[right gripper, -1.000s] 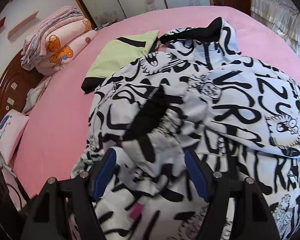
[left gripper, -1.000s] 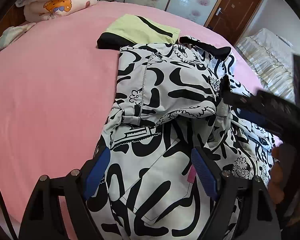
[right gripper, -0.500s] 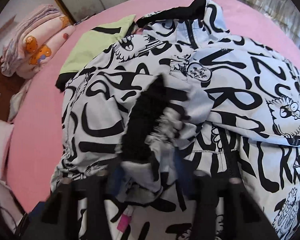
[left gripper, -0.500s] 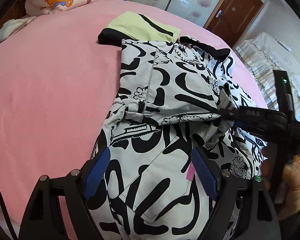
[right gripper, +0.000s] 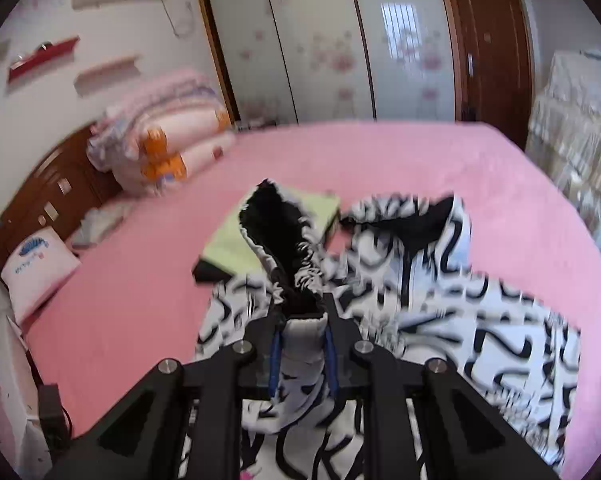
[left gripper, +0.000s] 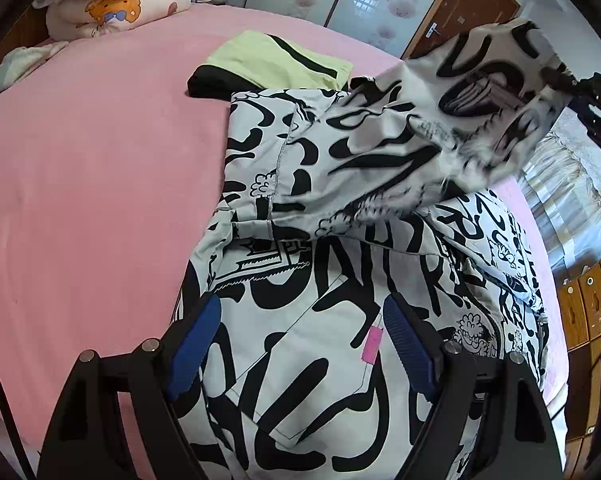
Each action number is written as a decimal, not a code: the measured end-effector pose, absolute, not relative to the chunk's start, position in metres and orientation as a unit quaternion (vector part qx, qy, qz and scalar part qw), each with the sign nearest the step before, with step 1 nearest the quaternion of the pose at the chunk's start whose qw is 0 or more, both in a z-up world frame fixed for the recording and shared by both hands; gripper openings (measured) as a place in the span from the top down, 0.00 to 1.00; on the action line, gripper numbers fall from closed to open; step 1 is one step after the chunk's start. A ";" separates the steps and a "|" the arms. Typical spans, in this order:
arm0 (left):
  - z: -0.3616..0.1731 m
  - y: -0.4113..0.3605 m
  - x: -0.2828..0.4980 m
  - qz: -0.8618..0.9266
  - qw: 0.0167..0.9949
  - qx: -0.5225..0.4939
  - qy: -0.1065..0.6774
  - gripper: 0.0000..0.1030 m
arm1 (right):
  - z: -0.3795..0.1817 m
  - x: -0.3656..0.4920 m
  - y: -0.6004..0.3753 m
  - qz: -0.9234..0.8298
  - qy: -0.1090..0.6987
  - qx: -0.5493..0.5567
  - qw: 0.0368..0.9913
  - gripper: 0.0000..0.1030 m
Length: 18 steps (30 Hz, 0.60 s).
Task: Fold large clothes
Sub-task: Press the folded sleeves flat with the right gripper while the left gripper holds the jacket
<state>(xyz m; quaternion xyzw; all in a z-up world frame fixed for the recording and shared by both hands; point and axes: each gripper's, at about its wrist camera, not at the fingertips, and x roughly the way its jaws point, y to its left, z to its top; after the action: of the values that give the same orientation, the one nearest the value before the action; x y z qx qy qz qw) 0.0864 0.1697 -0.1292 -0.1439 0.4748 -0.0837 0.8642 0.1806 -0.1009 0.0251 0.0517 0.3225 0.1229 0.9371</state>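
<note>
In the left wrist view the left gripper (left gripper: 300, 344) hangs wide open at the frame's bottom, its blue ribbed pads on either side of the jacket (left gripper: 324, 280), a smooth white cloth with black scrawl spread on the pink bed (left gripper: 92, 168). A lime garment (left gripper: 276, 60) lies folded above it. The right gripper (right gripper: 302, 344) has just been closing and now pinches the jacket's gathered black-lined cuff (right gripper: 288, 248), lifted at centre

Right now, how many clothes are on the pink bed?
2: a black-and-white printed jacket spread near the grippers, and a folded yellow-green garment with black trim behind it. Others may be hidden.
</note>
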 end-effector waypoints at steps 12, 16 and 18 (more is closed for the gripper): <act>-0.142 0.158 0.111 -0.093 0.857 -0.113 0.494 0.20 | -0.169 0.231 -0.238 -0.076 0.530 0.120 0.836 0.79; -0.138 0.167 0.147 -0.109 0.852 -0.109 0.500 0.20 | -0.153 0.214 -0.262 -0.038 0.487 0.190 0.852 0.46; -0.139 0.174 0.172 -0.103 0.848 -0.109 0.508 0.20 | -0.142 0.214 -0.262 -0.029 0.470 0.185 0.863 0.38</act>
<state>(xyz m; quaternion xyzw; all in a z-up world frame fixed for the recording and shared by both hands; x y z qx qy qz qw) 0.1717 0.1735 -0.1389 -0.1086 0.5083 -0.1026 0.8481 0.2136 -0.2617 -0.1423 0.1845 0.4697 -0.0292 0.8628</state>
